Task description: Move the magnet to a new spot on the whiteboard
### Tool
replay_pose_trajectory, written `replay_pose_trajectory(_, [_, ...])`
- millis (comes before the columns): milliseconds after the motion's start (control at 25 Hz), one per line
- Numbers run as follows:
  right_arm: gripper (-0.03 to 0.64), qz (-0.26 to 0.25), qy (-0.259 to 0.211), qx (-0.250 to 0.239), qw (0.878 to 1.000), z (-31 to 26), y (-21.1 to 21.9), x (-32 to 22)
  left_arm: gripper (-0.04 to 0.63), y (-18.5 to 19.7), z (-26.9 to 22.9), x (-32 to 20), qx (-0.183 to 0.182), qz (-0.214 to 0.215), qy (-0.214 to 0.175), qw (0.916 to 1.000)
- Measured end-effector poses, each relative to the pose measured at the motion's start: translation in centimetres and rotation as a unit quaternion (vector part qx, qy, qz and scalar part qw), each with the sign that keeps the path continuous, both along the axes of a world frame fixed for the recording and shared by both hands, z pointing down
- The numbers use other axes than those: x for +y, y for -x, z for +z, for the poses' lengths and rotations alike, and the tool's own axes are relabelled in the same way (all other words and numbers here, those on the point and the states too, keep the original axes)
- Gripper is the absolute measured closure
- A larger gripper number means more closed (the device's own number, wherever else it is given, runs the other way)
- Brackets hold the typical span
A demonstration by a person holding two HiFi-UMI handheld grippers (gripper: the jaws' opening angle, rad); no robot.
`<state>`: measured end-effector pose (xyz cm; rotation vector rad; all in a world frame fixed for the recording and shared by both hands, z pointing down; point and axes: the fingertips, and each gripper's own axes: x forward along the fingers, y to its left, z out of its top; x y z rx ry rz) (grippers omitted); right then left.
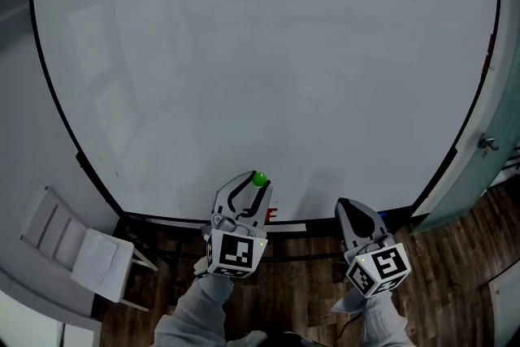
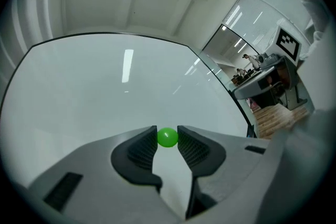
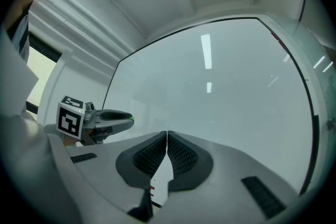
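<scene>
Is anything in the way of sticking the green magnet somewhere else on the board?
No, nothing I can see. The left tool grips the magnet, and the whiteboard in front of it is bare.

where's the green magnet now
The green magnet is pinched in the jaws of the left gripper, low centre in the head view, near the bottom edge of the whiteboard, with the right gripper to its right.
</scene>
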<state>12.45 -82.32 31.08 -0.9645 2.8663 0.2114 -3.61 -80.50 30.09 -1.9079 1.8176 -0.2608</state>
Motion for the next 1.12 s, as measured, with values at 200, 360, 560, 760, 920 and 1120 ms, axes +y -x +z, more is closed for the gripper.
replay_pose_trajectory(200, [0.589, 0.027, 0.005, 0.004, 1.000, 0.1, -0.4, 0.1, 0.472, -1.5, -0.5, -2.4, -0.018, 0.037, 0.000, 0.9991])
replay_pose_trajectory(360, [0.589, 0.053, 0.007, 0.008, 0.999, 0.2, -1.4, 0.4, 0.472, -3.3, -1.2, -4.2, -0.030, 0.071, -0.005, 0.9970])
replay_pose_trajectory(560, [0.589, 0.085, 0.021, 0.009, 0.996, 0.8, -3.0, 0.5, 0.472, -5.9, -2.0, -6.6, -0.047, 0.101, -0.012, 0.9937])
replay_pose_trajectory(760, [0.589, 0.108, 0.027, 0.012, 0.994, 1.3, -4.6, 0.8, 0.472, -7.9, -4.1, -8.6, -0.074, 0.094, -0.036, 0.9921])
replay_pose_trajectory(920, [0.589, 0.123, 0.028, 0.019, 0.992, 1.6, -5.6, 0.9, 0.472, -10.0, -5.7, -10.2, -0.107, 0.094, -0.051, 0.9885])
replay_pose_trajectory(1120, [0.589, 0.144, 0.032, 0.014, 0.989, 1.6, -7.1, 0.9, 0.471, -11.8, -6.7, -12.1, -0.135, 0.094, -0.057, 0.9847])
